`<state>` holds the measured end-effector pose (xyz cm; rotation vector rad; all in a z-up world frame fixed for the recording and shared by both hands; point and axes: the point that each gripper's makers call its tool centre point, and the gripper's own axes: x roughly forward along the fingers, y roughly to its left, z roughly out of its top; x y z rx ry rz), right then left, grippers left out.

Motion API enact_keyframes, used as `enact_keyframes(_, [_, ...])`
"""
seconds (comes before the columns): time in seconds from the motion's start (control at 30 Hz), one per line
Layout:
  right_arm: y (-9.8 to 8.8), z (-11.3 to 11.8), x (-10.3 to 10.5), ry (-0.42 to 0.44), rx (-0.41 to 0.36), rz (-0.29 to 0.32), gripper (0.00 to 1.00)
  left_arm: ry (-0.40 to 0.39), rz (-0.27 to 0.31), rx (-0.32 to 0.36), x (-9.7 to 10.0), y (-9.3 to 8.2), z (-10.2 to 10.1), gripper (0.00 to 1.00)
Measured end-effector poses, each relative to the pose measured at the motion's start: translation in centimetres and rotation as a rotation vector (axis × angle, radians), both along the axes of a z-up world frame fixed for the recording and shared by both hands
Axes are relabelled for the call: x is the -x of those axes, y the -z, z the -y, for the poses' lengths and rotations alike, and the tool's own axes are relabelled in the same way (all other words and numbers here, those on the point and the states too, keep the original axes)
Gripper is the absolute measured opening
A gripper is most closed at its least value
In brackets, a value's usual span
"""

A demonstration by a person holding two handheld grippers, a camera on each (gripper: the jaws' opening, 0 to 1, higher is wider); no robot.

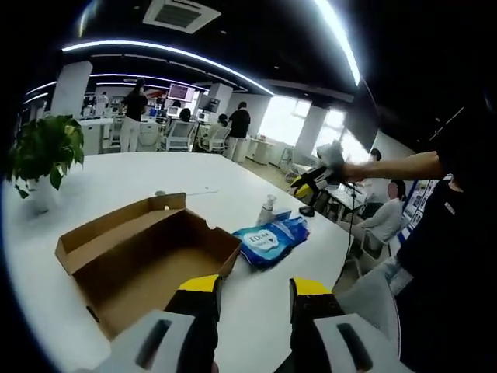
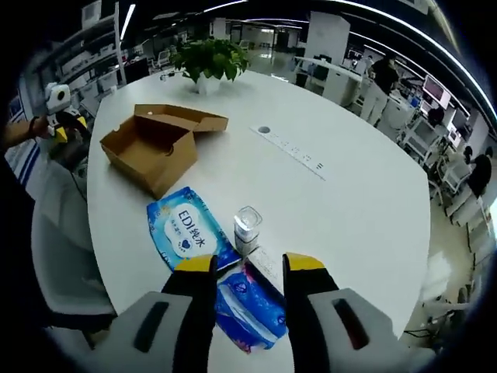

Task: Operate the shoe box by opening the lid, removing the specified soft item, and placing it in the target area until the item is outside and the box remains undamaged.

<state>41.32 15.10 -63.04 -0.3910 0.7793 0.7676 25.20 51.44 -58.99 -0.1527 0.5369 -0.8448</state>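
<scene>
The shoe box (image 2: 155, 144) lies open, lid flapped back, near the table's (image 2: 349, 194) left edge. The blue wipes pack (image 2: 186, 229) lies outside it nearer the front edge. Both the left hand-held gripper (image 1: 255, 299) and right hand-held gripper (image 2: 239, 281) hover spread, gripping nothing.

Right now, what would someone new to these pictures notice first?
Probably the open brown shoe box, lid flap up, on the big white round table. Next, the blue soft packs: one lies flat beside the box, another sits between the right gripper jaws. A potted plant stands at the table's far edge.
</scene>
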Motion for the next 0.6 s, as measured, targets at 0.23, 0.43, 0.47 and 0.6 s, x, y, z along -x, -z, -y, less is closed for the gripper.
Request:
enact_keyframes(0.23, [-0.3,-1.2,1.3,0.038,-0.058,0.025,0.34,-0.146,-0.009,0.012,-1.2,0.8,-3.1,0.37])
enact_keyframes(0.43, [-0.4,-2.3,2.2,0.060,-0.104,0.032,0.34,-0.219,-0.015,0.031,-1.8,0.9,-5.1,0.36])
enact_keyframes(0.47, [-0.4,-2.5,2.4,0.062,-0.110,0.033,0.33,-0.230,-0.014,0.024,-1.9,0.9,-5.4,0.36])
enact_keyframes(0.6, [-0.9,-3.9,3.2,0.073,-0.151,0.038,0.33,-0.274,-0.014,0.032,-2.3,0.9,-6.4,0.36])
